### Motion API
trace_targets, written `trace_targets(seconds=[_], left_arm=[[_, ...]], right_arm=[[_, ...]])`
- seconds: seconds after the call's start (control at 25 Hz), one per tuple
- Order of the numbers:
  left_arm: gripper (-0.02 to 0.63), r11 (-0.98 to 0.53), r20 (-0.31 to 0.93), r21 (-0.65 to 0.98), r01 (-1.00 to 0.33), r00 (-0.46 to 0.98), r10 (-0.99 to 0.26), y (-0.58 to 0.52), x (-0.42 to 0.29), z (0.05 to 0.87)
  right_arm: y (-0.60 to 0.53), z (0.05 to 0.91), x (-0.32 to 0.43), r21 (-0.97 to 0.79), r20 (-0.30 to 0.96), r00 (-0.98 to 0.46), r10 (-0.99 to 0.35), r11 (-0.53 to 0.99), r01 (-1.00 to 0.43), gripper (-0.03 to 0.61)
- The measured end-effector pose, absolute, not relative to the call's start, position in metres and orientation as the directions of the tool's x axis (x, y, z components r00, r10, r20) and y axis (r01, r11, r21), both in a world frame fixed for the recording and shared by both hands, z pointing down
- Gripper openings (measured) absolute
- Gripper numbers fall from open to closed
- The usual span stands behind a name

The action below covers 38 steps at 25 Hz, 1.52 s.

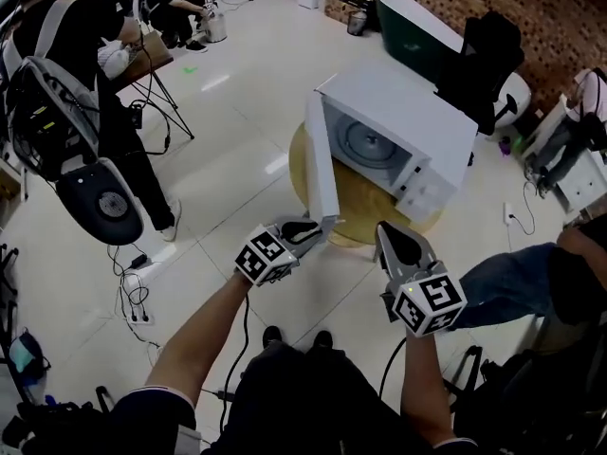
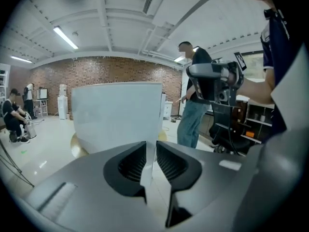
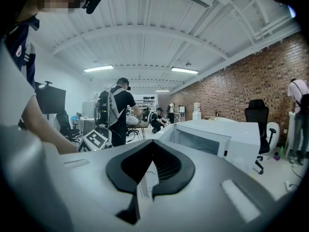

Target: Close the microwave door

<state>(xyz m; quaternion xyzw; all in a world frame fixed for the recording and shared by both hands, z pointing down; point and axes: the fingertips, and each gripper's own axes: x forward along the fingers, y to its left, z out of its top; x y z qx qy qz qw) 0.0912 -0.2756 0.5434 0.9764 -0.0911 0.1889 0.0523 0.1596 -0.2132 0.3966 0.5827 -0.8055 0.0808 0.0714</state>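
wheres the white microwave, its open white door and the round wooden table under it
white microwave [image 1: 408, 107]: head view, top panel
open white door [image 1: 321, 164]: head view, middle of the panel
round wooden table [image 1: 360, 214]: head view, bare top

The microwave door [image 1: 321, 164] looks smooth, matt white; the table [image 1: 365, 209] pale wood.

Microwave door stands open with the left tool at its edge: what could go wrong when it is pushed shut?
1. The left tool, jaws slightly apart, is only at the low outer corner of the microwave door; it may slip off that thin edge.
2. The right tool, shut, hangs before the microwave, perhaps in the door's swing path.
3. The microwave fills much of its small round table; a hard push could shift it.
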Motion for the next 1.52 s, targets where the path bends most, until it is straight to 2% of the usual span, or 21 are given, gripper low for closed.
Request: trace_targets(seconds=[0.28, 0.36, 0.4, 0.44, 1.16, 1.52], left_arm=[[0.067, -0.992, 0.390, 0.056, -0.116, 0.917, -0.085, -0.266, 0.155, 0.540], [0.053, -0.994, 0.385, 0.053, -0.093, 0.921, -0.065, -0.265, 0.173, 0.539], [0.011, -0.995, 0.378, 0.054, -0.088, 0.924, -0.062, -0.266, 0.183, 0.538], [0.011, -0.995, 0.371, 0.054, -0.089, 0.927, -0.063, -0.268, 0.192, 0.537], [0.011, -0.978, 0.330, 0.013, -0.208, 0.924, -0.192, -0.331, 0.320, 0.528], [0.011, -0.958, 0.306, -0.015, -0.287, 0.910, -0.278, -0.346, 0.341, 0.525]], right_arm=[[-0.187, 0.397, 0.210, -0.054, 0.211, -0.211, -0.954, 0.204, -0.977, 0.002], [-0.179, 0.398, 0.225, -0.053, 0.214, -0.176, -0.961, 0.169, -0.984, 0.002], [-0.176, 0.399, 0.233, -0.053, 0.217, -0.161, -0.963, 0.153, -0.987, 0.002], [-0.172, 0.401, 0.241, -0.053, 0.221, -0.146, -0.964, 0.138, -0.989, 0.002], [-0.143, 0.429, 0.352, -0.070, 0.269, 0.004, -0.963, -0.024, -0.997, 0.000], [-0.132, 0.434, 0.394, -0.074, 0.286, 0.059, -0.956, -0.084, -0.994, 0.000]])
